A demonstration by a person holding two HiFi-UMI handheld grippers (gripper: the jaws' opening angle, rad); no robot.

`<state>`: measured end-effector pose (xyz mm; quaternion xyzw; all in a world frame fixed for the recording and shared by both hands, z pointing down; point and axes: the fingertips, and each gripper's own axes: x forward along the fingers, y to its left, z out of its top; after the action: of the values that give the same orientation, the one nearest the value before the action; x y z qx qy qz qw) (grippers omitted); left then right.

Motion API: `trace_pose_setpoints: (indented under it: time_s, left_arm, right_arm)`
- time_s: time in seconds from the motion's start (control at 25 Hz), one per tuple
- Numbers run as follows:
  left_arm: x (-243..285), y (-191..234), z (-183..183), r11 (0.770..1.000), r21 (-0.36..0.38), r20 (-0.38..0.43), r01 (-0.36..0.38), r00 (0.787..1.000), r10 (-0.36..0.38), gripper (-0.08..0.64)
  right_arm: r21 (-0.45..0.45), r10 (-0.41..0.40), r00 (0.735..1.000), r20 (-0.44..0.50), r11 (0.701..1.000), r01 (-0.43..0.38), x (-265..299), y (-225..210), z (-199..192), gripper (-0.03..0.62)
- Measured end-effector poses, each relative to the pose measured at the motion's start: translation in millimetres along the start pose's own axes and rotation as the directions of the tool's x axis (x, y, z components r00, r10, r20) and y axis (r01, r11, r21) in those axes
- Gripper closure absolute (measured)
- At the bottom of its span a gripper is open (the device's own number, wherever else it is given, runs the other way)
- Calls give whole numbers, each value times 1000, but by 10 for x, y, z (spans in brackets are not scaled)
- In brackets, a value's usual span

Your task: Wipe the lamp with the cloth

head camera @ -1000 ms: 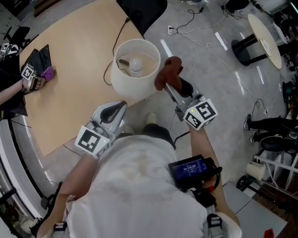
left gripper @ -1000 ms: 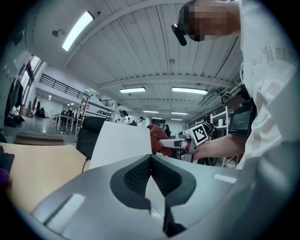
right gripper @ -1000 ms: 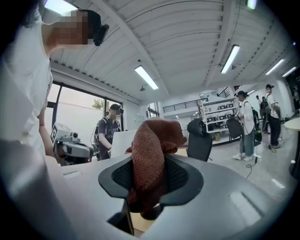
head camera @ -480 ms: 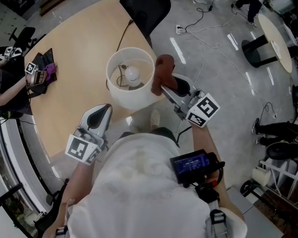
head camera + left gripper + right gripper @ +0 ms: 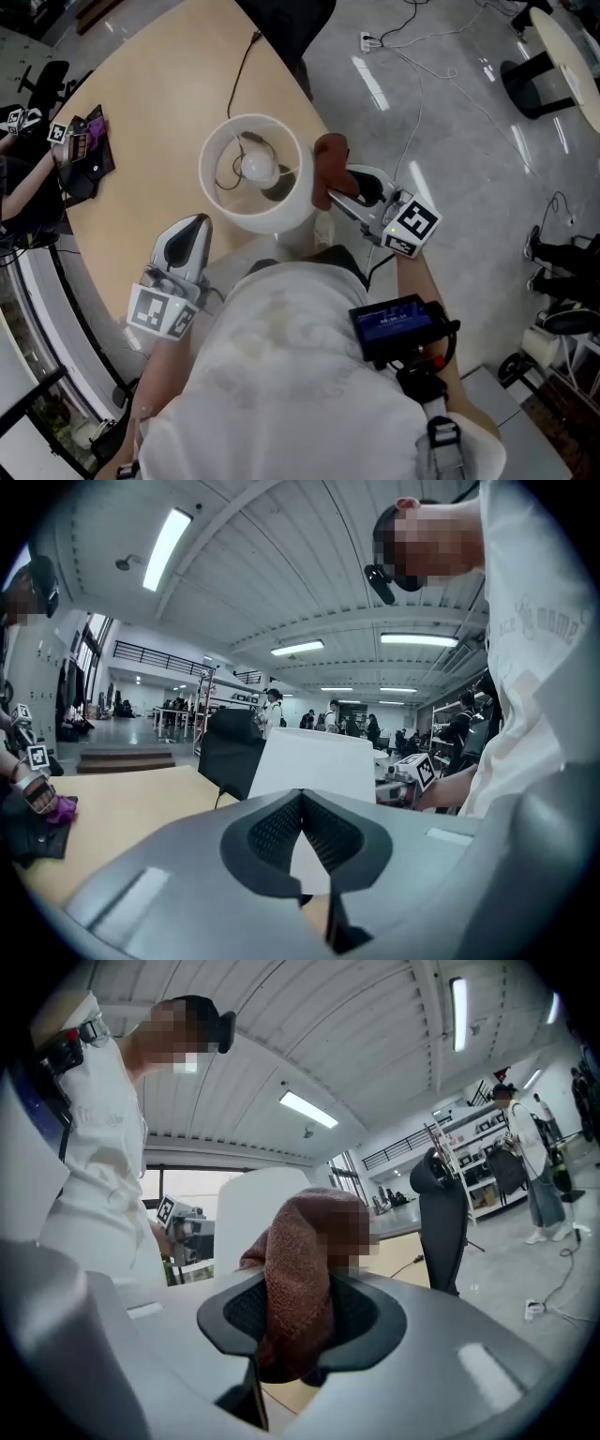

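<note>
- Brown cloth [image 5: 330, 157] is pinched in the right gripper [image 5: 328, 190]. The jaws squeeze it tight.
- The cloth is right beside the right side of the white lamp [image 5: 281, 214]. I cannot tell if it touches.
- The lamp stands at the near edge of the table [image 5: 150, 112]. Its bulb [image 5: 259, 169] shows from above.
- The left gripper [image 5: 190, 234] is near and left of the lamp, not touching it. Its jaws are pressed together with nothing in them.
</note>
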<state>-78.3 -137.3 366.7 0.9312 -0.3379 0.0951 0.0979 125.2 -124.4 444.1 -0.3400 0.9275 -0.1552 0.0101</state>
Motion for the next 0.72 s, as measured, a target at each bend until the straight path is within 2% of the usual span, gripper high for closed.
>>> trace_pose_setpoints:
  time_s: [0.16, 0.28, 0.36, 0.48, 0.6, 0.72]
  left_arm:
    - [0, -18, -67, 1000, -9, -21, -27, 999, 27, 558]
    - [5, -42, -70, 999, -10, -23, -34, 999, 34, 558]
    - [3, -44, -59, 999, -5, -22, -39, 999, 39, 558]
    - [-4, -54, -38, 999, -1, -18, -49, 999, 49, 558]
    - [-18, -58, -10, 998, 2, -10, -60, 998, 60, 558]
    - [-38, -18, 12, 997, 8, -4, -76, 997, 76, 558]
  right_arm:
    - [61, -5, 998, -66, 998, 10, -60, -142, -364, 442]
    - [30, -16, 994, -106, 999, 20, -113, -199, -402, 440]
    - [-6, -14, 995, -98, 1000, 13, -114, -217, -246, 441]
    - [-69, 28, 999, -36, 997, -31, -88, -195, 220, 442]
    - [-134, 103, 994, 38, 986, -97, -9, -104, 747, 442]
    - [-190, 191, 980, 63, 966, -176, 147, 25, 1086, 442]
